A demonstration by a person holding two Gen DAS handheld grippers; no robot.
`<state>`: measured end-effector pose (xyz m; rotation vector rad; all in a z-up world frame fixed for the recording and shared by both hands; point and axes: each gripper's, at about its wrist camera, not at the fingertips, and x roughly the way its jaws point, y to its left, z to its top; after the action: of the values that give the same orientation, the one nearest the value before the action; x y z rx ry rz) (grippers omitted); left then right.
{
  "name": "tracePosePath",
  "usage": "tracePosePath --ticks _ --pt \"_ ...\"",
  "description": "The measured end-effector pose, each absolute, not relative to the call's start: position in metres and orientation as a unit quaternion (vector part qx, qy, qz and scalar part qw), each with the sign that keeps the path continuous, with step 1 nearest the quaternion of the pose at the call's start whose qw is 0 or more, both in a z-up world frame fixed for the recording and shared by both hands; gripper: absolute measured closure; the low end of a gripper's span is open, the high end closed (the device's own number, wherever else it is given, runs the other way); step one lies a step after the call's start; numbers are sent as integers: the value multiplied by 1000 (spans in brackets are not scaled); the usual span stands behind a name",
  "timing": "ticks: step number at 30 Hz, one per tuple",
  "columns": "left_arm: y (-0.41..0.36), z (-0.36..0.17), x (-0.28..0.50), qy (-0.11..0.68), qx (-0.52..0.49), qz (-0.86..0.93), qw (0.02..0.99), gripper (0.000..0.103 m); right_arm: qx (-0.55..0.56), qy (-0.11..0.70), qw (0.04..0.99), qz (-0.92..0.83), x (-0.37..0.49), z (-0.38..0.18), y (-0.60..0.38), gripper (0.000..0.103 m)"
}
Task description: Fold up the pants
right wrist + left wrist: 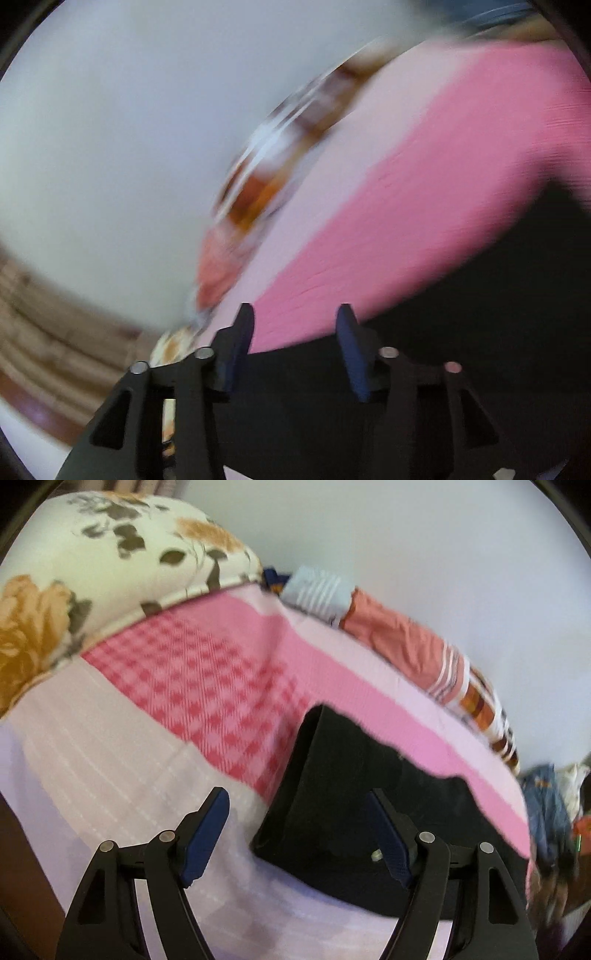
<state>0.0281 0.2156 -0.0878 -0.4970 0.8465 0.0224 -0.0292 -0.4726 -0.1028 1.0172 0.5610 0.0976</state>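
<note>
- My left gripper [295, 834] hangs above the bed [110, 760] with its jaws wide apart and nothing between them; the pads are clear of the cloth.
- The pants [332, 794] lie flat on the bedspread as a black slab, one folded corner pointing up the bed, just ahead of my left jaws and partly under the right-hand finger.
- My right gripper [295, 350] is about half open and empty. No cloth is pinched in it, though the pants [461, 332] spread dark beneath and beyond it. This view is badly smeared, so I cannot tell whether the pads brush the fabric.
- I judge both jaws are free because a fold has been laid down and let go.
- Pillow [110, 561] and a heap of clothes [406, 642] sit along the far edge, well apart from the pants.
</note>
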Motion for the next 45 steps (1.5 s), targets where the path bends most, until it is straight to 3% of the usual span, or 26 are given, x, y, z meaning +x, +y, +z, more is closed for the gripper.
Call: tracePosePath --ticks 5,10,16,23,27,31,32,33,45 --pt "183 -70 29 410 -247 -23 878 26 537 238 804 -97 -179 -141 -565 54" --pt "120 -68 38 437 -219 -73 869 25 560 224 793 -84 -210 -164 -572 54" --pt "63 -65 39 463 -184 -116 859 25 568 232 788 -51 -190 -191 -561 54" --pt "56 -67 31 473 -173 -108 857 25 550 240 799 -30 -166 -189 -537 54" --pt "65 -78 29 482 -200 -101 847 25 531 251 807 -55 -155 -188 -528 70" --pt "68 -85 30 490 -206 -97 841 25 539 259 799 -69 -144 -186 -529 71" --pt "69 -86 30 490 -206 -97 842 25 534 270 798 -77 -141 -184 -529 76" --pt "68 -85 30 488 -205 -96 843 25 526 284 797 -88 -138 -183 -527 90" --pt "98 -93 27 485 -230 -80 840 25 468 289 834 52 -54 -89 -408 93"
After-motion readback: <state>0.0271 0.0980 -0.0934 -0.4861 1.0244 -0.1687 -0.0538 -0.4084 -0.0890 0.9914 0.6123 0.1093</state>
